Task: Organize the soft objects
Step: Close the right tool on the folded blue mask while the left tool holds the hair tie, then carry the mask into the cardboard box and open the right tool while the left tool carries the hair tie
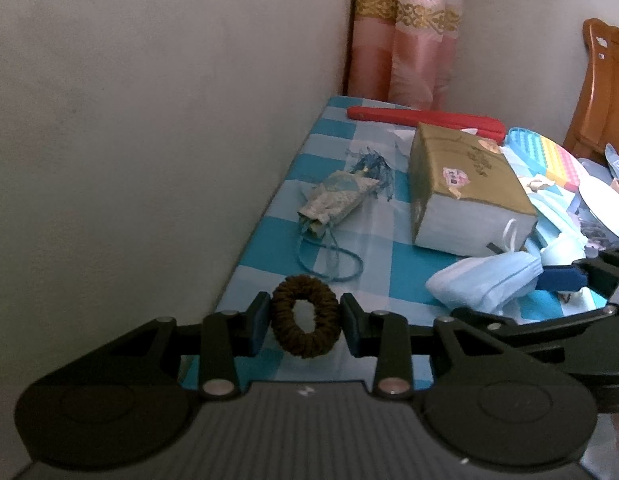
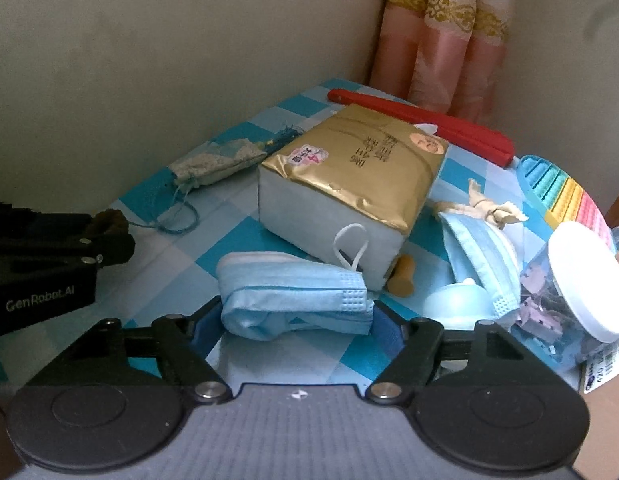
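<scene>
A dark brown hair scrunchie (image 1: 304,315) lies on the blue checked cloth between the fingers of my left gripper (image 1: 305,326); the pads stand at its sides, whether they squeeze it is unclear. It also shows in the right wrist view (image 2: 109,220). My right gripper (image 2: 295,320) is wide open around a folded blue face mask (image 2: 295,300), pads at both ends; the mask also shows in the left wrist view (image 1: 485,280). A blue embroidered pouch (image 1: 337,200) with cord lies near the wall. A second mask (image 2: 481,248) lies to the right.
A gold tissue pack (image 2: 349,184) sits mid-table, a red folded fan (image 2: 421,124) behind it. A rainbow pop pad (image 2: 565,196), a white-lidded jar (image 2: 581,280) and a small wooden peg (image 2: 403,278) crowd the right. Wall at left, pink curtain (image 1: 405,40) at back.
</scene>
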Demonstrator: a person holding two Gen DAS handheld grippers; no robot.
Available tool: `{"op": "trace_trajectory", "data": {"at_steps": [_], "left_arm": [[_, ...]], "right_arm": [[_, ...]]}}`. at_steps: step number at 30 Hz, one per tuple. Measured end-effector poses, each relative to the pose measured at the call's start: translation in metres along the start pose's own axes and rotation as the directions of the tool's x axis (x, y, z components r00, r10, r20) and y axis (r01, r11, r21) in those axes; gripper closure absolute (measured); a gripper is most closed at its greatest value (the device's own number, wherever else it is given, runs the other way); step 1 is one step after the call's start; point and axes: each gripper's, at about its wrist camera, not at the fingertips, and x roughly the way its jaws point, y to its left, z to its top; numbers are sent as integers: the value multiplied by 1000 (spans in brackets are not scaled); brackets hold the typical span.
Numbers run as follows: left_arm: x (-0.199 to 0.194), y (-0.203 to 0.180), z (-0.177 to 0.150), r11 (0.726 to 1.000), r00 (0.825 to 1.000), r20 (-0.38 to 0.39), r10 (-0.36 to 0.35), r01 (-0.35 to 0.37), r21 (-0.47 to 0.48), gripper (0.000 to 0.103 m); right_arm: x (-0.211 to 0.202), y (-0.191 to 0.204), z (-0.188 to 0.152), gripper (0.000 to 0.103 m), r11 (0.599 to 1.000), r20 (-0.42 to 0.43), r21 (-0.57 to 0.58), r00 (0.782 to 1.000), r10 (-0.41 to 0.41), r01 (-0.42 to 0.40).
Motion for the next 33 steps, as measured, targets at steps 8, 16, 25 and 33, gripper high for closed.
{"op": "trace_trajectory", "data": {"at_steps": [8, 16, 25, 33], "left_arm": [[-19, -4, 0, 1000, 1000, 6, 4, -4, 23, 67], [-42, -16, -5, 994, 999, -1, -39, 39, 99, 67], [-71, -45, -8, 979, 995, 16, -100, 96, 177, 67], [-82, -71, -5, 966, 989, 20, -144, 137, 219, 67]], "right_arm": [[-35, -6, -6, 24, 1000, 32, 20, 999, 19, -20], [-85, -27, -23, 24, 998, 66, 63, 998, 20, -25], [-141, -78, -57, 23, 984, 99, 161, 991, -88, 72], [-170, -142, -81, 23, 939, 104, 276, 965, -240, 204]]}}
